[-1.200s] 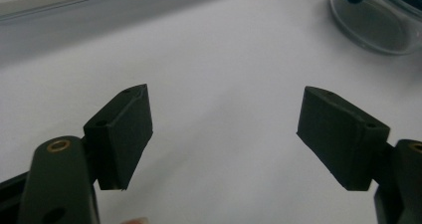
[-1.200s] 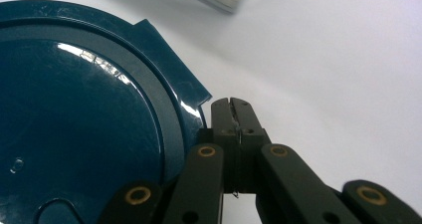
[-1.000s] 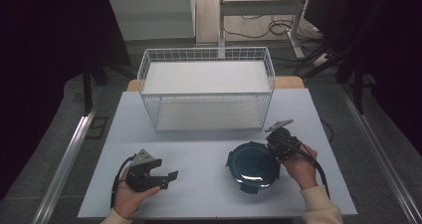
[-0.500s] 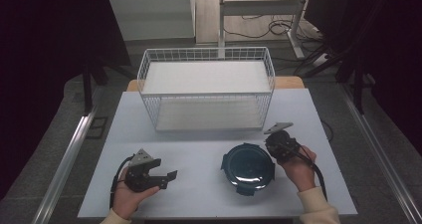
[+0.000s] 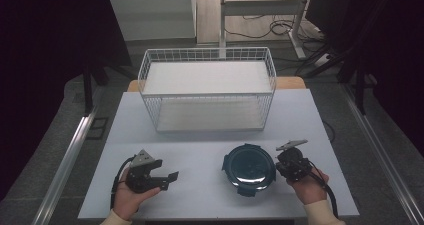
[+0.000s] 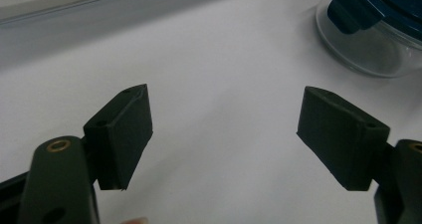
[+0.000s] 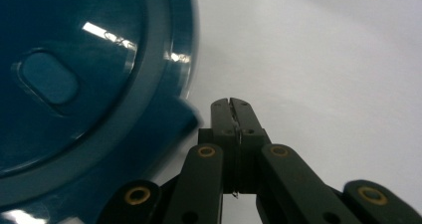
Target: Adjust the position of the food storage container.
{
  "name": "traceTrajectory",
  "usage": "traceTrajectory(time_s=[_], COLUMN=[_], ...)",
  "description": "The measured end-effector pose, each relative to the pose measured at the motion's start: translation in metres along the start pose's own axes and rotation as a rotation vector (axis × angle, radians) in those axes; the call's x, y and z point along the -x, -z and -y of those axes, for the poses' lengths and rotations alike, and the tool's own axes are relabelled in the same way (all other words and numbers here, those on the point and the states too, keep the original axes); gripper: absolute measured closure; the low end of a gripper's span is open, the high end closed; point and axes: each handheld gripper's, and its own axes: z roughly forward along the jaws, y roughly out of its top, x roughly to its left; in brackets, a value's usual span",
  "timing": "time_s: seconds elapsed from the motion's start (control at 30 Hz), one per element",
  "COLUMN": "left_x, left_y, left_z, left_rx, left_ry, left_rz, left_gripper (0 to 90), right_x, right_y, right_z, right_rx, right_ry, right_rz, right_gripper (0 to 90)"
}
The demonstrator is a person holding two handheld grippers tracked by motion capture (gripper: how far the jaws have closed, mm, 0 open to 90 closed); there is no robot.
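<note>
High view: bowl near the front edge of the desk, right of the middle, blue lid on. Right hand-held gripper pressed together, holding nothing, tip just beside a tab on the lid's rim. Left hand-held gripper spread wide, holding nothing, near the front left corner, well apart from the bowl. Possible trouble: shut jaws can only push, not grab, so might shove the bowl toward the front edge. Might also slip off the smooth, shiny lid. Looks like glass under the lid, so could break in a fall. No help from the left side, too far away to steady the bowl.
</note>
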Motion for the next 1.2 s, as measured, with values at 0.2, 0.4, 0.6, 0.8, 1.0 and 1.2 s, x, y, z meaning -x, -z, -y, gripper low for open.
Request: traceTrajectory(time_s=[0.2,0.4,0.6,0.8,1.0,1.2], left_x=[0.0,0.001,0.001,0.001,0.002,0.0], left_y=[0.0,-0.002,-0.001,0.0,-0.001,0.0], left_z=[0.0,0.0,0.0,0.0,-0.001,-0.001], left_rx=[-0.001,-0.005,-0.003,-0.005,-0.006,-0.004], left_ry=[0.001,0.0,0.0,0.0,0.0,0.002], left_rz=[-0.003,-0.004,-0.004,-0.005,-0.004,-0.006], left_gripper=[21.3,21.4,21.4,21.4,21.4,21.4], right_x=[-0.004,-0.019,-0.027,-0.026,-0.035,-0.048], right_y=[-0.004,-0.004,-0.008,-0.016,-0.022,-0.029], right_z=[-0.001,-0.009,-0.016,-0.017,-0.022,-0.032], right_rx=[-0.019,-0.006,-0.005,-0.011,-0.021,-0.013], right_ry=[-0.016,0.012,0.03,0.026,0.05,0.075], right_rz=[0.005,-0.044,-0.023,-0.026,-0.023,-0.023], right_gripper=[90.0,90.0,90.0,90.0,90.0,90.0])
